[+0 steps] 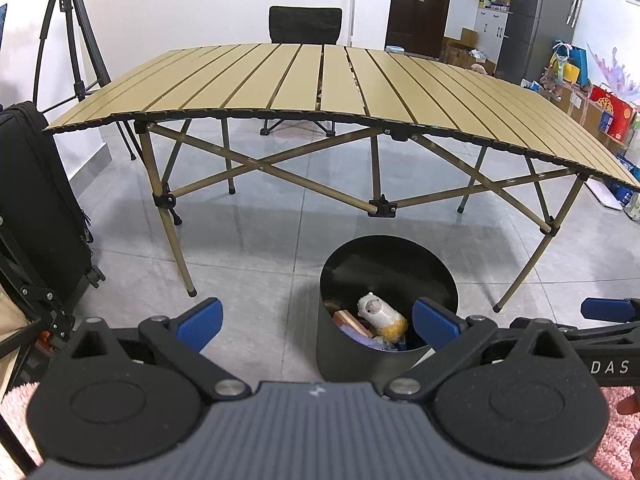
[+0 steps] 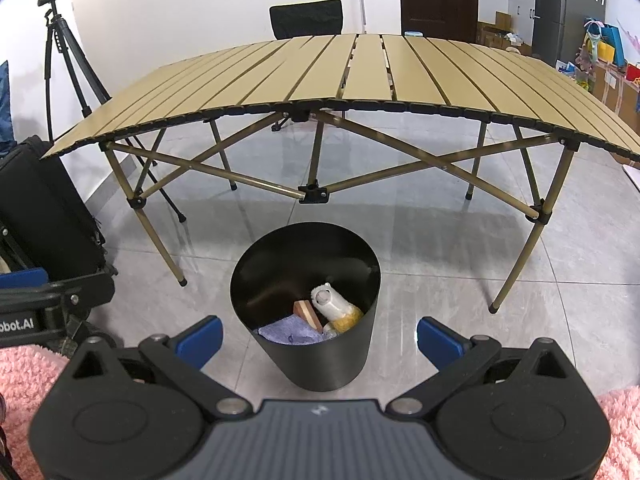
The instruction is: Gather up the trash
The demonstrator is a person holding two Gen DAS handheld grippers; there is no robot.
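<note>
Both our grippers gape wide and empty: left gripper [image 1: 316, 322], right gripper [image 2: 319, 338]. We read "DAS" on the right one, "obot.AI" on the left. Near us on the floor, the bin [image 2: 320, 364] holds a plush [image 2: 334, 308] and cloth [image 2: 286, 334]; the tabletop [image 2: 360, 76] lies beyond.

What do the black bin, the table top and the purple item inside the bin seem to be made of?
The bin: probably metal or hard plastic, smooth satin black with a soft sheen. The table top: tan slats, likely painted aluminium, matte and even. The purple item: soft cloth, fuzzy like towelling.
</note>
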